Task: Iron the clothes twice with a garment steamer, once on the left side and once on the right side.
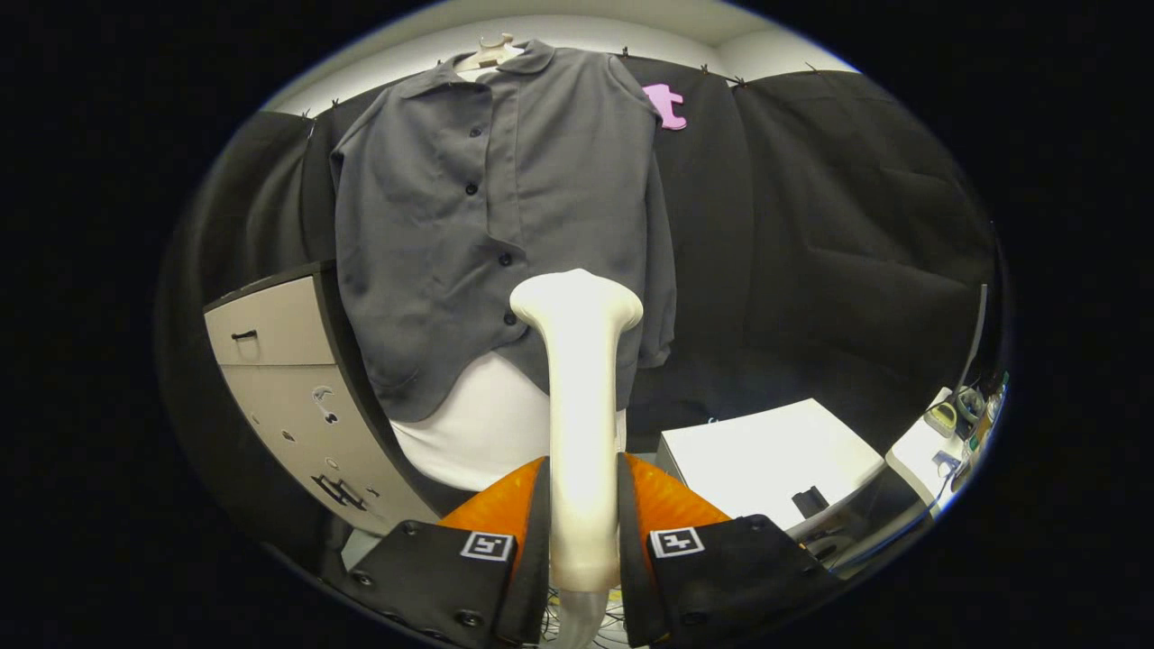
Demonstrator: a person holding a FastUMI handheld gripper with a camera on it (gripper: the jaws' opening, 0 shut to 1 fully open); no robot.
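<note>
While clamped in the gripper (583, 505) by its handle, with a finger (532, 523) pressed to each side, stands upright just ahead of the fingertips: the garment steamer (577, 361), flared head up and turned toward the grey shirt (505, 207). Gripped low on the handle, probably so as to leave the head free to reach the cloth and to stop it twisting in the grasp.

As for the shirt: hangs beyond the steamer from a pale hanger (491, 50) at the top of the black cloth wall (811, 225), buttoned and front outward, presumably to offer both halves to a pass. Lined up at present with the button strip, near the hem, rather than clearly with either side.

Hard to say whether touching the cloth or standing off from it, since seen from behind. Steam face turned away, so no telling whether steaming. Covers the lowest part of the button strip and some of the white fabric (487, 424) under the hem. Handle base cut off below the fingers; something like cabling there, blurred. Beside the shirt, a pale cabinet (270, 361); to the other side a white box (766, 455).
</note>
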